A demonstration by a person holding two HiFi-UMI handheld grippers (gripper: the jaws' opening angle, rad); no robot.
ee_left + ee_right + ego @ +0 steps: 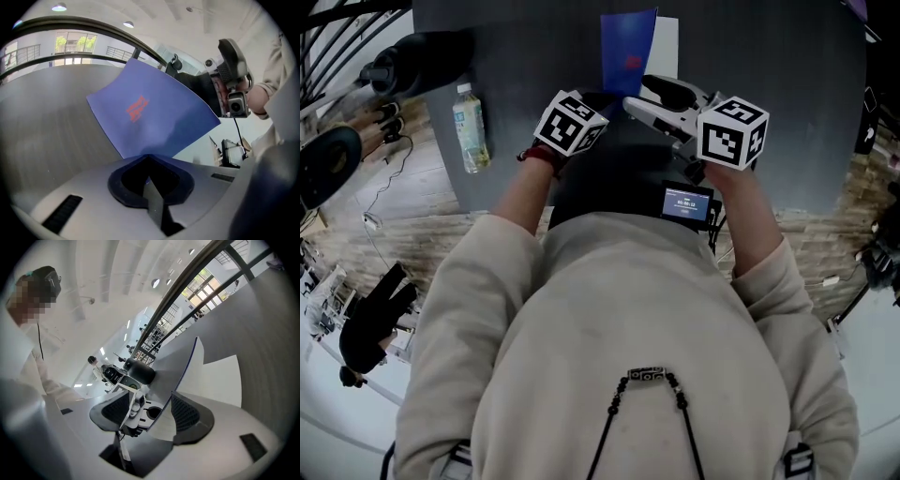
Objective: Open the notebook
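The notebook lies on the dark table at the far centre. Its blue cover with a red mark stands lifted off the white page. In the left gripper view the blue cover rises straight out of my left gripper, whose jaws are shut on the cover's lower edge. In the right gripper view the cover's pale inner side runs edge-on through my right gripper. Its ribbed pads stand well apart on either side of the sheet. In the head view, both marker cubes sit just near of the notebook.
A plastic bottle lies on the table's left part, beside a black bag. The table ends at a near edge just ahead of my body. A small lit screen hangs at my chest. The floor around is wooden.
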